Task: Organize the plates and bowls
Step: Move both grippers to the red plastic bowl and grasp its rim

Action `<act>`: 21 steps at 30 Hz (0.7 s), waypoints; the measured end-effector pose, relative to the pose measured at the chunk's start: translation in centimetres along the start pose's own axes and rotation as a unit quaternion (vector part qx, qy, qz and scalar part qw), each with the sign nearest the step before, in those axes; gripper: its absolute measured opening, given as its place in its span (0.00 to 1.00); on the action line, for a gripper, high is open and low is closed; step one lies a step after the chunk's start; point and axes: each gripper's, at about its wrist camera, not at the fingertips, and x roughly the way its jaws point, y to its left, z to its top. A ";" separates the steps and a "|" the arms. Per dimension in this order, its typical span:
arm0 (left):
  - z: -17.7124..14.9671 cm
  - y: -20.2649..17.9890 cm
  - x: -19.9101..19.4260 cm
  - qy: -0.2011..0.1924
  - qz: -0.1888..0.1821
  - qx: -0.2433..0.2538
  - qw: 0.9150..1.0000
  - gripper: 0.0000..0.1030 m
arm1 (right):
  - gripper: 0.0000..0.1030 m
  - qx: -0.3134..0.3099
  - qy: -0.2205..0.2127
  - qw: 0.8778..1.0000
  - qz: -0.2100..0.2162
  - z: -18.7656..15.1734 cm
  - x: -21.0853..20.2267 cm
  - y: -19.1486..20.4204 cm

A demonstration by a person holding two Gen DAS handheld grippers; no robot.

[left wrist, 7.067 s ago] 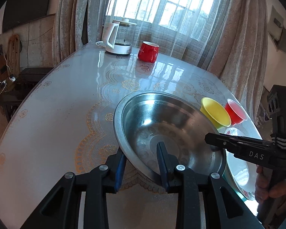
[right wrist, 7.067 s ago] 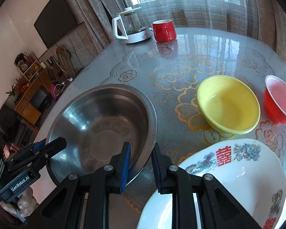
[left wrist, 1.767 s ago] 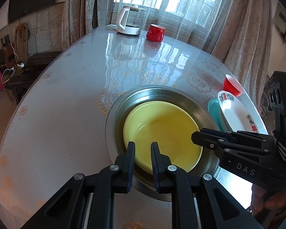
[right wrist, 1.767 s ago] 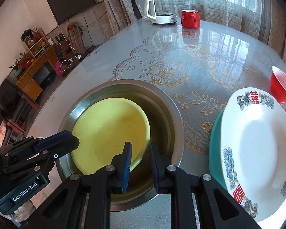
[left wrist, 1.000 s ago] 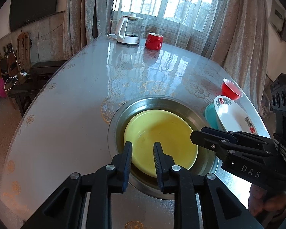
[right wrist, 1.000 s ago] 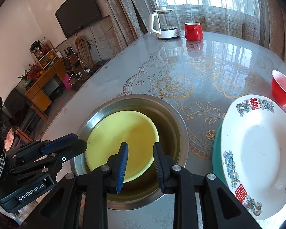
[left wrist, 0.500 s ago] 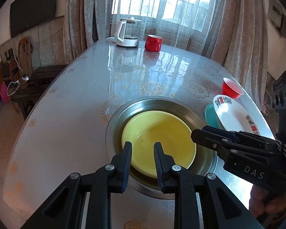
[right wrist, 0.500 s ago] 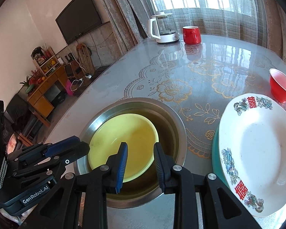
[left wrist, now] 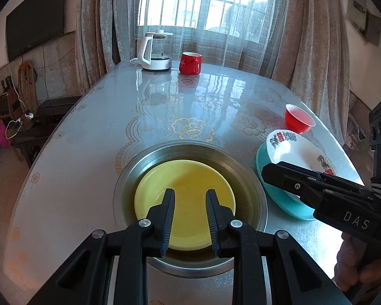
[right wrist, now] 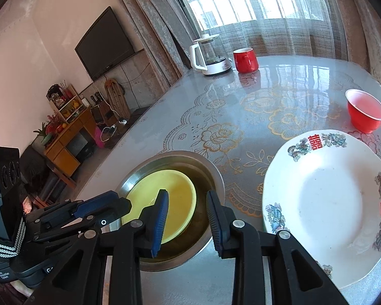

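A yellow bowl (left wrist: 190, 175) (right wrist: 172, 185) sits inside a steel basin (left wrist: 118, 190) (right wrist: 216, 175) on the table. My left gripper (left wrist: 189, 203) (right wrist: 122, 204) hovers over the bowl's near side, open, with nothing between its fingers. My right gripper (right wrist: 186, 203) (left wrist: 269, 172) hangs over the basin's right side. Its jaws are opening and nothing is between them. To the right, a white patterned plate (left wrist: 299, 152) (right wrist: 325, 198) lies on a teal plate (left wrist: 279, 195). Beyond them stands a small red bowl (left wrist: 298, 122) (right wrist: 365, 114).
A white kettle (left wrist: 155, 50) (right wrist: 210, 56) and a red mug (left wrist: 190, 63) (right wrist: 245, 59) stand at the table's far end by the curtained window. The glossy table (left wrist: 89, 152) stretches left of the basin. A hand (left wrist: 355, 272) grips the right tool.
Both grippers have drawn back and slightly up from the basin, so more of the table shows. The right jaws have spread a little wider. Bowl and basin stay put.
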 end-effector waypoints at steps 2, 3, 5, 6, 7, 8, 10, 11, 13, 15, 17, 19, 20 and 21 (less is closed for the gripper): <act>0.3 -0.9 0.2 -0.001 -0.003 0.004 1.000 0.25 | 0.30 0.007 -0.006 1.000 -0.004 0.2 -0.8 -0.9; 0.4 -1.4 0.3 -0.001 -0.004 0.005 1.000 0.25 | 0.30 0.010 -0.010 1.000 -0.006 0.3 -1.1 -1.4; 0.6 -2.5 0.6 0.001 -0.007 0.008 1.000 0.25 | 0.30 0.016 -0.014 1.000 -0.011 0.5 -1.9 -2.5; 0.7 -3.0 0.8 0.002 -0.009 0.011 1.000 0.25 | 0.31 0.020 -0.016 1.000 -0.013 0.6 -2.2 -3.0; 0.8 -3.6 0.9 0.003 -0.010 0.013 1.000 0.26 | 0.31 0.025 -0.017 0.999 -0.015 0.7 -2.5 -3.7; 0.9 -4.1 1.1 0.003 -0.012 0.016 1.000 0.26 | 0.31 0.029 -0.018 0.999 -0.017 0.8 -2.8 -4.3; 1.2 -5.2 1.4 0.005 -0.015 0.021 1.000 0.27 | 0.31 0.036 -0.022 0.999 -0.022 1.0 -3.4 -5.5; 1.3 -5.8 1.7 0.006 -0.016 0.023 1.000 0.27 | 0.31 0.040 -0.024 0.999 -0.025 1.2 -3.7 -6.1; 1.7 -6.8 2.0 0.008 -0.021 0.025 0.999 0.28 | 0.31 0.052 -0.028 0.998 -0.030 1.4 -4.4 -7.6; 2.2 -7.8 2.5 0.009 -0.023 0.027 0.999 0.29 | 0.31 0.067 -0.030 0.997 -0.037 1.5 -5.1 -9.2; 2.8 -8.7 3.0 0.011 -0.028 0.028 0.999 0.29 | 0.31 0.084 -0.033 0.995 -0.048 1.6 -5.8 -11.0; 3.4 -9.8 3.6 0.014 -0.033 0.030 0.999 0.29 | 0.31 0.103 -0.035 0.992 -0.058 1.5 -6.6 -12.8; 3.7 -10.4 4.0 0.016 -0.036 0.031 0.999 0.29 | 0.31 0.112 -0.035 0.991 -0.064 1.5 -6.9 -13.8; 4.0 -11.0 4.4 0.017 -0.040 0.034 0.998 0.29 | 0.31 0.120 -0.035 0.990 -0.069 1.4 -7.3 -14.7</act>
